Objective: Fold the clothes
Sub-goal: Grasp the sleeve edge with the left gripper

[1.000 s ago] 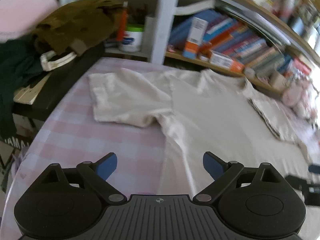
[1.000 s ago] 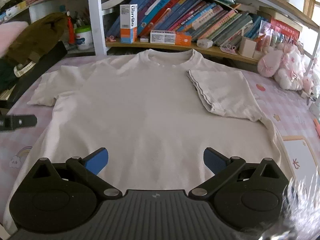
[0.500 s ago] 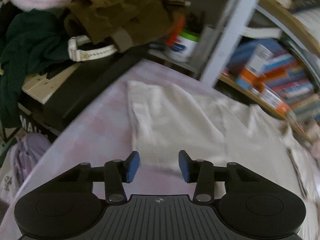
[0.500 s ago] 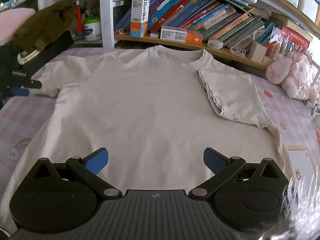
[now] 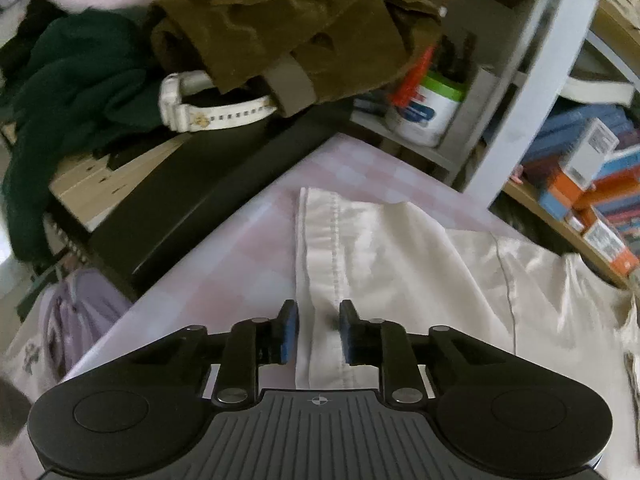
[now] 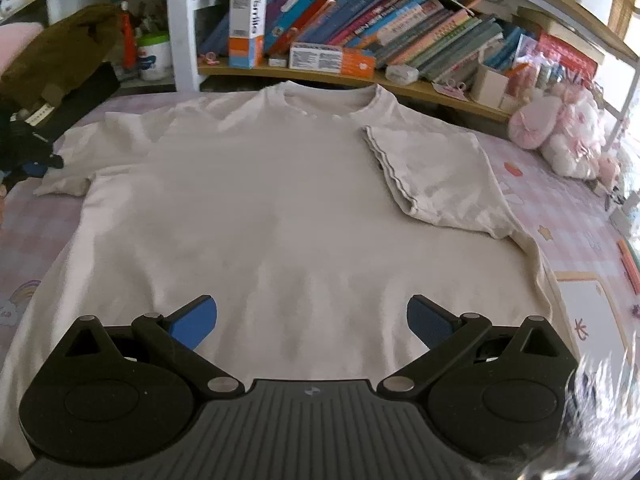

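A cream T-shirt [image 6: 260,208] lies spread flat, front up, on a pink checked cover [image 6: 568,216]. Its right sleeve [image 6: 436,176] is folded in over the chest. The left sleeve [image 5: 380,256] lies flat and points outward. My left gripper [image 5: 318,332] sits low at that sleeve's stitched hem; its jaws are closing with the hem between the blue pads [image 5: 289,332], and a narrow gap still shows. In the right wrist view the left gripper [image 6: 36,160] appears as a dark shape at the sleeve's end. My right gripper [image 6: 312,320] hovers open over the shirt's lower middle, holding nothing.
A pile of brown [image 5: 288,28] and dark green clothes [image 5: 76,96] with a white watch [image 5: 208,114] rests on a black box [image 5: 192,200] left of the sleeve. Shelves of books [image 6: 380,28] run behind the shirt. Pink plush toys [image 6: 560,136] sit at the far right.
The left gripper swung left from the shirt's side to the left sleeve's hem and dropped lower. Its jaws narrowed from wide apart to a small gap. The right gripper stayed open and nearly still.
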